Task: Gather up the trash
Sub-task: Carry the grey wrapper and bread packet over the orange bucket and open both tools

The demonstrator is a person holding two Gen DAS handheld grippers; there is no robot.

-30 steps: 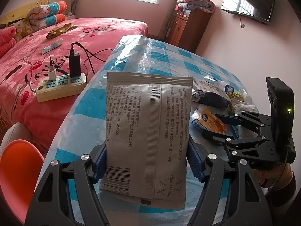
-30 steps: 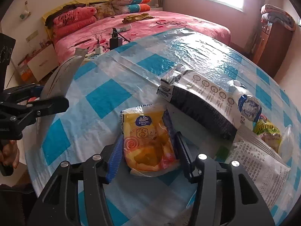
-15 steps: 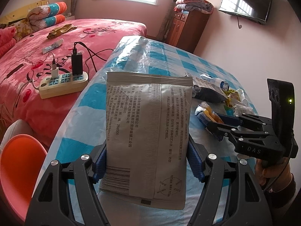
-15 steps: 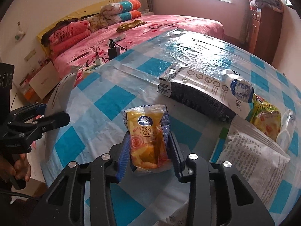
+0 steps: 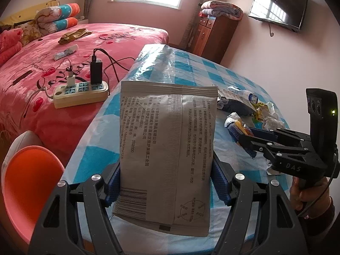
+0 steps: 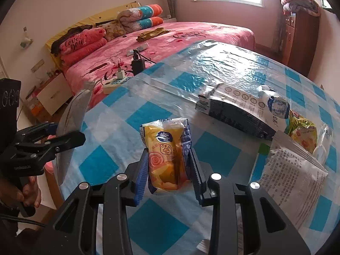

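My left gripper (image 5: 166, 182) is shut on a large grey printed pouch (image 5: 167, 148) and holds it upright above the near edge of the blue-checked table (image 5: 182, 68). My right gripper (image 6: 169, 170) is shut on a yellow tissue pack (image 6: 167, 155), lifted off the tablecloth. From the left wrist view the right gripper (image 5: 244, 136) is at the right with the yellow pack (image 5: 235, 125) in its fingers. In the right wrist view the left gripper (image 6: 63, 136) holds the grey pouch (image 6: 72, 119) at the left.
More trash lies on the table: a black-and-white packet (image 6: 233, 108), a white bottle (image 6: 276, 104), a yellow-green wrapper (image 6: 301, 131) and a white printed bag (image 6: 293, 180). A pink bed (image 5: 53, 48) with a power strip (image 5: 80, 91) is to the left. An orange chair (image 5: 27, 187) stands near left.
My right gripper has closed on the yellow tissue pack and lifted it off the table. The left gripper keeps holding the grey pouch, almost still.
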